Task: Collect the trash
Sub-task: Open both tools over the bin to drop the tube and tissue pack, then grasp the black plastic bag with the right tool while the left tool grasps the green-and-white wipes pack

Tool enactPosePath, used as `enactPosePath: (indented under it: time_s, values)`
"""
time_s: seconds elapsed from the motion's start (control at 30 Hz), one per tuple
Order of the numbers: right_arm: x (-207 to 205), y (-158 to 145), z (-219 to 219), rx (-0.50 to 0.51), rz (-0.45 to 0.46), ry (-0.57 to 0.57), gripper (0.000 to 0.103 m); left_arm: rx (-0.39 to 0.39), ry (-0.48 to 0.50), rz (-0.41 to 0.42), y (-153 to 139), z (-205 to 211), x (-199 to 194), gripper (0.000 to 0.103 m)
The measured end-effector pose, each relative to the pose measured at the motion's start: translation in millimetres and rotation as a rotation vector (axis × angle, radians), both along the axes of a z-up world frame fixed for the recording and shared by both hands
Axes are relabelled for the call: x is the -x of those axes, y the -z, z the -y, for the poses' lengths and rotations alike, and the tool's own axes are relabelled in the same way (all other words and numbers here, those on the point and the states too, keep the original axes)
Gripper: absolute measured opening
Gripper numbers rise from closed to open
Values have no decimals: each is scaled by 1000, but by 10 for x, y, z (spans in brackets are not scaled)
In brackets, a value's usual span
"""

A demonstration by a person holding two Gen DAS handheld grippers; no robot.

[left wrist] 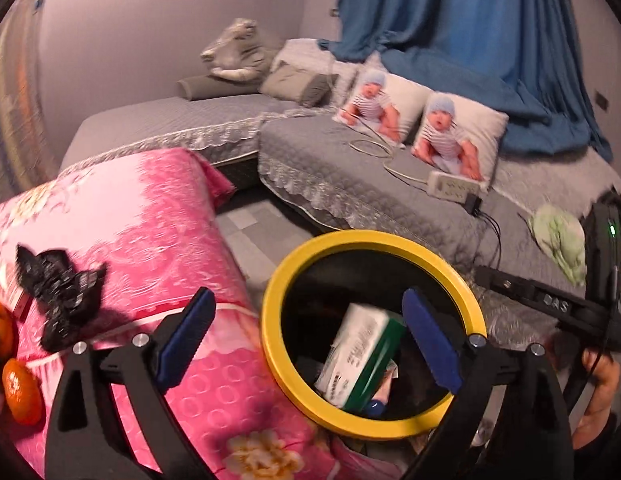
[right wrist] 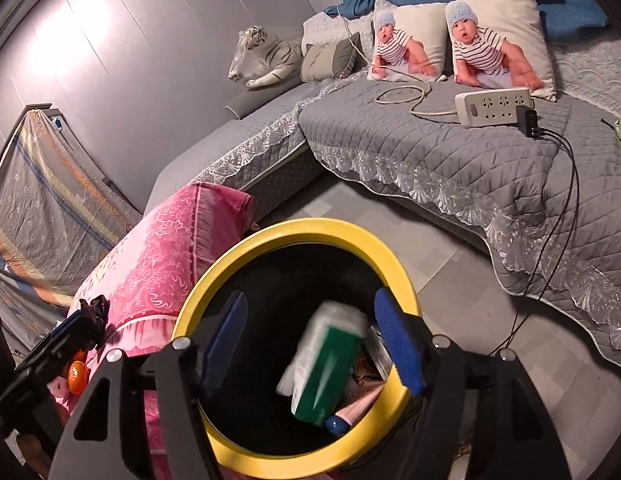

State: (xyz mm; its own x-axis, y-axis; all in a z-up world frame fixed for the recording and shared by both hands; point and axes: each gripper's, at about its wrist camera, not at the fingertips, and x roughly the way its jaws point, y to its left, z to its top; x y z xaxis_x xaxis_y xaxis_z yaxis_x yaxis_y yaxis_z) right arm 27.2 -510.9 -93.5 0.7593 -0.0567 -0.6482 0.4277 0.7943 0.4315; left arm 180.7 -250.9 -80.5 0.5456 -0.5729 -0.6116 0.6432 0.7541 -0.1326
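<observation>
Yellow-rimmed bin [right wrist: 394, 268] under both grippers; green-and-white pack [right wrist: 330, 364] loose inside it.

Blue pads of the right gripper [right wrist: 310, 344] stand apart over the bin mouth, nothing pressed between them; the pack sits below the gap, motion-blurred in this view. Left gripper [left wrist: 306, 336] also spread wide and empty, one finger over the pink quilt [left wrist: 158, 220], the other over the bin. Pack's long axis runs tilted, upper end toward the far rim, lower end toward the near rim, beside a blue-capped tube [right wrist: 350, 416]. On the quilt: crumpled black wrapper [left wrist: 58, 300], two oranges [left wrist: 22, 392]. Beyond, grey quilted sofa [right wrist: 450, 152] with power strip [right wrist: 490, 108], two baby-print cushions [right wrist: 502, 40], plush tiger [right wrist: 266, 60]. Blue curtain [left wrist: 470, 32] behind.
</observation>
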Motion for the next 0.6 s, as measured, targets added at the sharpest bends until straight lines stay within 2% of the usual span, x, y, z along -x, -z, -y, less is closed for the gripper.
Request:
enactPosePath:
  time_s: [0.13, 0.37, 0.43, 0.6]
  values:
    - [-21, -73, -140, 13, 16, -53, 64, 15, -62, -12, -92, -254, -51, 93]
    - [-198, -217, -513, 44, 38, -168, 64, -31, -172, 15, -207, -936, -87, 94]
    - [-291, -250, -682, 62, 39, -221, 64, -37, -205, 13, -222, -1169, -102, 94]
    - [-630, -323, -1317, 123, 29, -421, 64, -68, -362, 23, -223, -1973, -104, 94]
